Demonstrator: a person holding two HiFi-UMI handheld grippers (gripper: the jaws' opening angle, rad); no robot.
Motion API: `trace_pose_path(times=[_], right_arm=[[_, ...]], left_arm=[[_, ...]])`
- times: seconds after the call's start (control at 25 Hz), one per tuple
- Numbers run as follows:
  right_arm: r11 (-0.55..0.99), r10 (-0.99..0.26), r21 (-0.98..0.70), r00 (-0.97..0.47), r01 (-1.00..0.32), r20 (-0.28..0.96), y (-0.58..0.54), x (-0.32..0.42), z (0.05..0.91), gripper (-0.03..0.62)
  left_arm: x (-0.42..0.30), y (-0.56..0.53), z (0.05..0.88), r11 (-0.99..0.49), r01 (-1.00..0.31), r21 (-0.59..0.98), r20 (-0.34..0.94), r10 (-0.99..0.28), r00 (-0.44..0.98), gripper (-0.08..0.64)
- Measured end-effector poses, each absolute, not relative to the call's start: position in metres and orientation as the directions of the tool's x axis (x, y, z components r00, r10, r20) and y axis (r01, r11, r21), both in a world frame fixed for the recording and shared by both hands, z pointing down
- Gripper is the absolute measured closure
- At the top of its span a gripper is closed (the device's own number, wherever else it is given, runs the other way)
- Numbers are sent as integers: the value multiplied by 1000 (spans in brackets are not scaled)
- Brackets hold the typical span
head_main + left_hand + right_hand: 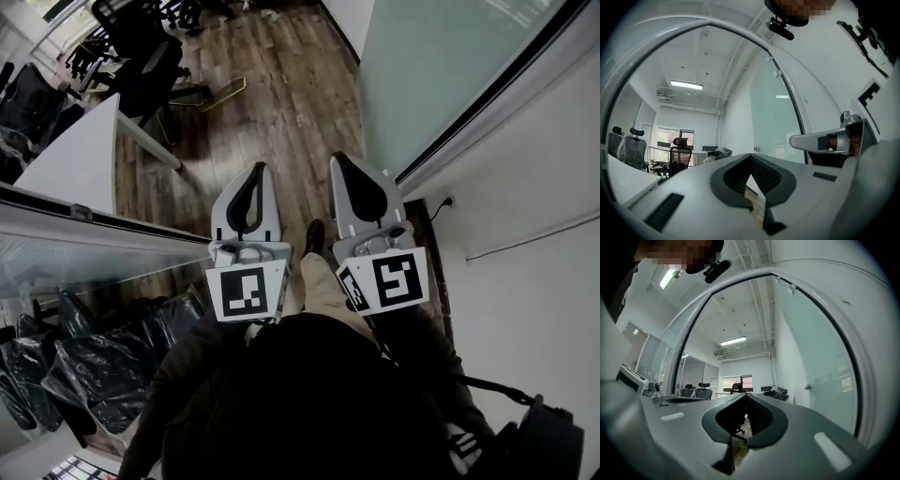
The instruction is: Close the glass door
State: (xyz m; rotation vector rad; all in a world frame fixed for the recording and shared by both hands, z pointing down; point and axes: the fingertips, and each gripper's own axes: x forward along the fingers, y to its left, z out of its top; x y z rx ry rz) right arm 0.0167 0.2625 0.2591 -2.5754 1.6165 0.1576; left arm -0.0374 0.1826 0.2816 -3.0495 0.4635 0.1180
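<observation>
Frosted glass door [441, 75] ajar; left gripper [256, 174], right gripper [343, 163] closed, empty.

The glass door [441, 75] runs past the head view's top edge on the right. Its handle [806, 387], far off in the right gripper view, is too small to tell its shape. At near left the black wrapped chairs [89, 366] are cut by the picture's edge, and the person's dark jacket [319, 403] hides the near wooden floor [281, 112].

Bright, even indoor light from ceiling strip lamps [686, 85] and a far window [736, 380]. Gripper views strongly fisheye-bent, corners black.
</observation>
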Motion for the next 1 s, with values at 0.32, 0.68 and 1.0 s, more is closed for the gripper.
trace_pose_path(times=[0.32, 0.68, 1.0], right_arm=[[-427, -893, -52, 430, -903, -133, 160, 179, 267, 591], [-448, -884, -36, 449, -893, -132, 71, 342, 248, 591], [-476, -875, -24, 476, -879, -92, -19, 485, 229, 591]], left_arm=[[125, 81, 279, -953, -299, -49, -89, -294, 952, 563], [278, -15, 263, -947, -318, -38, -85, -315, 945, 563], [428, -107, 239, -961, -276, -3, -71, -275, 959, 563]])
